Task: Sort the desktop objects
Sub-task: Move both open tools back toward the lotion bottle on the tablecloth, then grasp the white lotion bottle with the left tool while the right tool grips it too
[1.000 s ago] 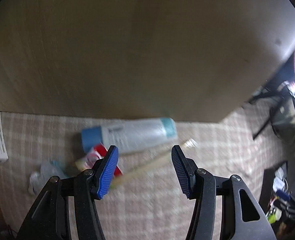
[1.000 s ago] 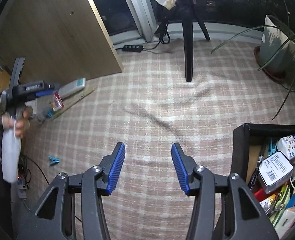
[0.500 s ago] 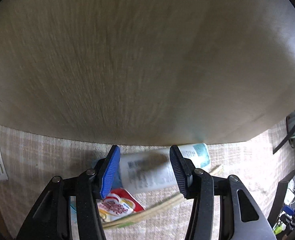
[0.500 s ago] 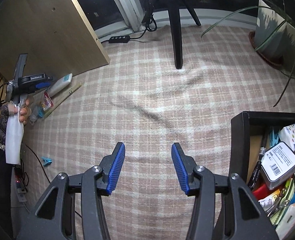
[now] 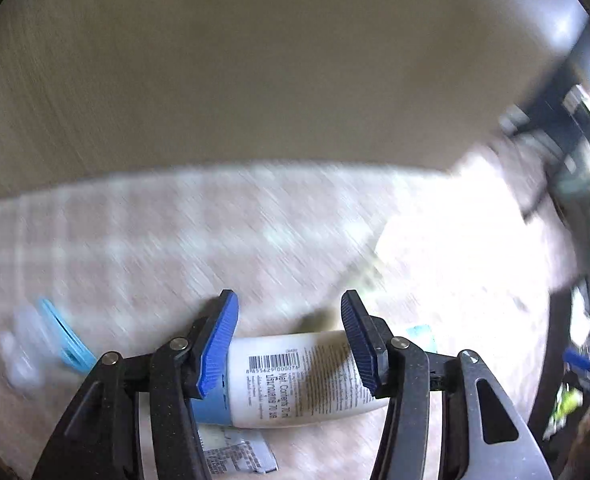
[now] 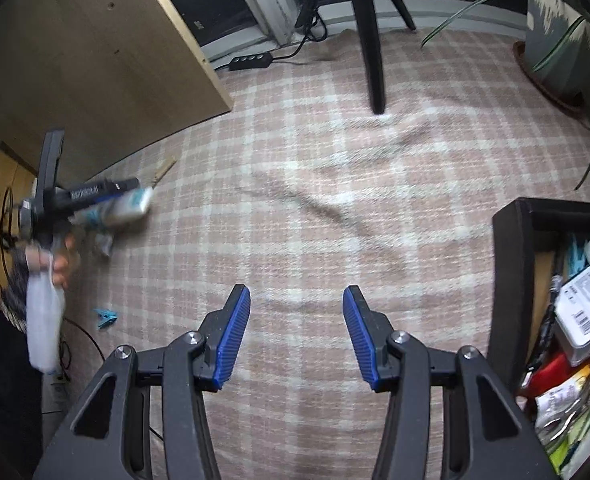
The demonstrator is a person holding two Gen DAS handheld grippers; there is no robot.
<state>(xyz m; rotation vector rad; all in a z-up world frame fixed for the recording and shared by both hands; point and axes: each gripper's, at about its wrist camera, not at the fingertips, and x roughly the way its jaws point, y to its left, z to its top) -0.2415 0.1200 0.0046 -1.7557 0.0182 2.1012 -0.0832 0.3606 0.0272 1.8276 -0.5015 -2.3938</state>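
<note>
Two grippers are in view above a plaid-covered surface [image 6: 335, 184], the largest item present; a wooden panel [image 6: 95, 64] stands along its far left edge, and a black storage box [image 6: 511, 280] packed with small articles sits at the right edge of the right wrist view. The left gripper [image 5: 289, 346] is held low and level by the person's hand [image 6: 61, 264], which grips the handle at the far left of the right wrist view; its jaws stand moderately apart and straddle a white tube [image 5: 295, 380] with a blue cap [image 5: 211, 404]; the left pad lies against the cap end and the right pad against the tube body, though the blur prevents confirming a firm clamp. The tube lies crosswise between the fingers, barcode facing up, just above the cloth. The right gripper [image 6: 297, 338] hovers level over bare cloth near the middle; its jaws are wide apart and hold nothing. A light blue clip [image 5: 65, 340] lies left of the tube; a small printed sachet [image 5: 235, 454] lies directly beneath it; a further blue clip [image 6: 105, 316] lies alone on the cloth near the left hand.
</note>
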